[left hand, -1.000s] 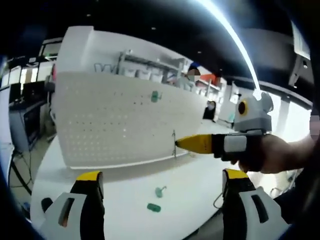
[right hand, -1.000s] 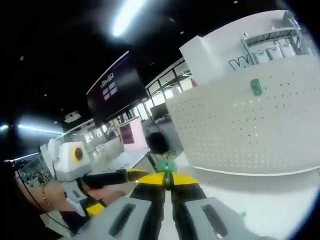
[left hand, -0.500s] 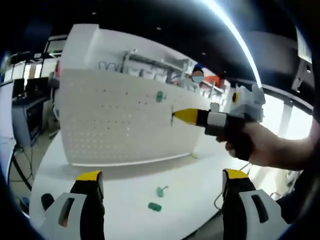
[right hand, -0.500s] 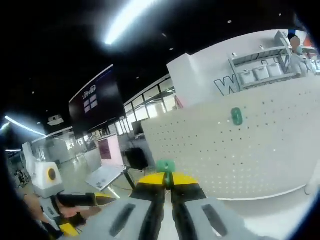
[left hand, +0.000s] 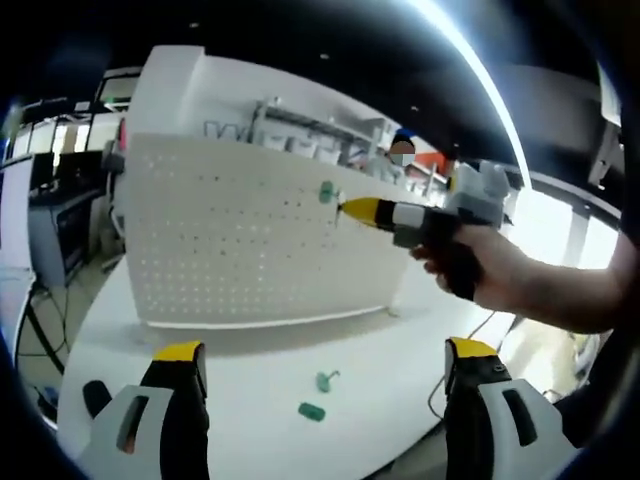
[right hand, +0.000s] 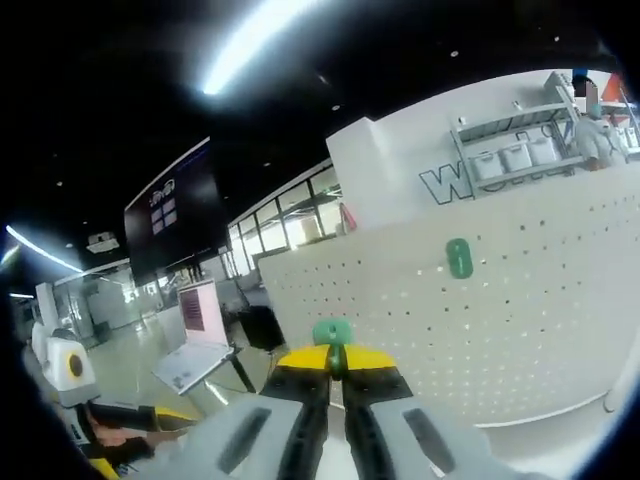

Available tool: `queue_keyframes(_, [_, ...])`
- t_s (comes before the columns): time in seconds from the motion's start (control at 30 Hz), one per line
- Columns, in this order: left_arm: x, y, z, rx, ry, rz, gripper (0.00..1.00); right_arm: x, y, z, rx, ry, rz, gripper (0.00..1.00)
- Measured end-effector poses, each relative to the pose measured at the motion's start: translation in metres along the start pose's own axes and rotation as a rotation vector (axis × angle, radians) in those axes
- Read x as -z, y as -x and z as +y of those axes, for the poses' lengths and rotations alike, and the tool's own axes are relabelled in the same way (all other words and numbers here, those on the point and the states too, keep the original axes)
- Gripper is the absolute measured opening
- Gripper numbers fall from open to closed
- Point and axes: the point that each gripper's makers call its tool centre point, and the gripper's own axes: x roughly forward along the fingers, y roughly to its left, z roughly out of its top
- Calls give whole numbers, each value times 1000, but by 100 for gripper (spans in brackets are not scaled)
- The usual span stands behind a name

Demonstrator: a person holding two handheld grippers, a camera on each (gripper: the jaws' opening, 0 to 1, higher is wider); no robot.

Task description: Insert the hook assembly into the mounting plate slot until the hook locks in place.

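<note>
While pinched in the right claw (right hand: 335, 362), the green hook (right hand: 331, 333) stands upright

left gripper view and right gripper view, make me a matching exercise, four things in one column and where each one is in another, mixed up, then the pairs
Things
1. right gripper
2. left gripper
3. green hook on the pegboard
4. two loose green hooks

Places or states
A. lying on the white table
B. jaws apart, nothing between them
C. hanging on the white perforated pegboard
D. jaws closed on a green hook

Pairs: 1-D, 2-B, 3-C, 4-A
</note>
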Motion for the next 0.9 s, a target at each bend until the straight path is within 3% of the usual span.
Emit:
queue_keyframes(0.4, [1,-2,6,-5,1,-16,100,-14,-13,-41,91,17,-41,0])
queue_keyframes(0.5, [-3,-4,0,25,1,-28,100,-17,-16,-50,108,21,-47,0])
queue_keyframes(0.9, [0,-9,1,24,3,-13,100,-33,-26,-83,185,16,-92,0])
